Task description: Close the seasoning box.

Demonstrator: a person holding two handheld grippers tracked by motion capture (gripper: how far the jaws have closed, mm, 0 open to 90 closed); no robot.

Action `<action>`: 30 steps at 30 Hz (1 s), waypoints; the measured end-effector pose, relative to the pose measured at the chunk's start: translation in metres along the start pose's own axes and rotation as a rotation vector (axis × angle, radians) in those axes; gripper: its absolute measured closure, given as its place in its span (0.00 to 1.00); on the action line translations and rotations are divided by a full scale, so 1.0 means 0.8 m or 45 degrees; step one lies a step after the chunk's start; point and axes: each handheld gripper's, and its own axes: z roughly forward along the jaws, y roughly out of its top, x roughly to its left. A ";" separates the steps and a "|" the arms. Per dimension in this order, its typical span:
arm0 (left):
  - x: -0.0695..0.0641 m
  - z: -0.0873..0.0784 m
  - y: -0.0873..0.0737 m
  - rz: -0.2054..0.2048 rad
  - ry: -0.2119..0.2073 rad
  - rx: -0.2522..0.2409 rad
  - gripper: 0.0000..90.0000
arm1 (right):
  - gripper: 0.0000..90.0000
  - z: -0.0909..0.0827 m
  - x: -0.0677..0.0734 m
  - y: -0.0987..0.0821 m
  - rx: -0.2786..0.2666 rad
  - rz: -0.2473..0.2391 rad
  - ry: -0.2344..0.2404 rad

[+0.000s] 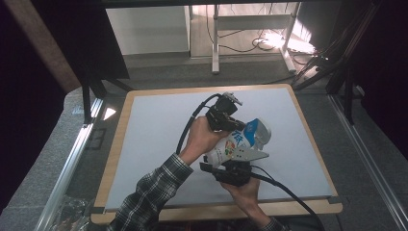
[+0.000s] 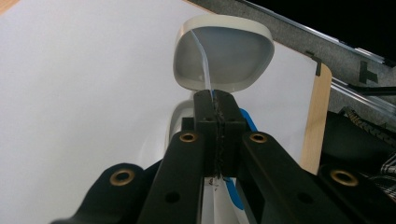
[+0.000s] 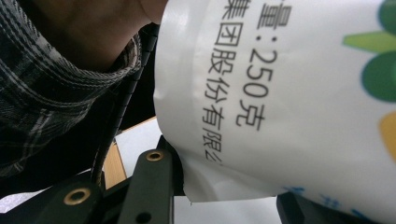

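Both tools on one pouch, held just above the worktop.

My left tool (image 2: pixel 215 100) is clenched tight on the thin edge of the pouch (image 1: pixel 238 140), pinching the flattened seam between its pads so the mouth gapes beyond the tips, I judge to keep it spread. My right tool (image 1: pixel 230 169) grasps the pouch's body from below, its jaws partway apart around the soft white side, which I take as the steadying hold while the left pulls. The pouch hangs between them over the middle of the white worktop (image 1: pixel 154 144), tilted, with its blue top end away from me. It is glossy white film with black printed characters, green and yellow patches, and a pale, empty-looking inside.
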 end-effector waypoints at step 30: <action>0.002 0.003 0.001 -0.014 -0.004 0.005 0.99 | 0.74 0.000 -0.001 0.000 -0.002 0.016 0.007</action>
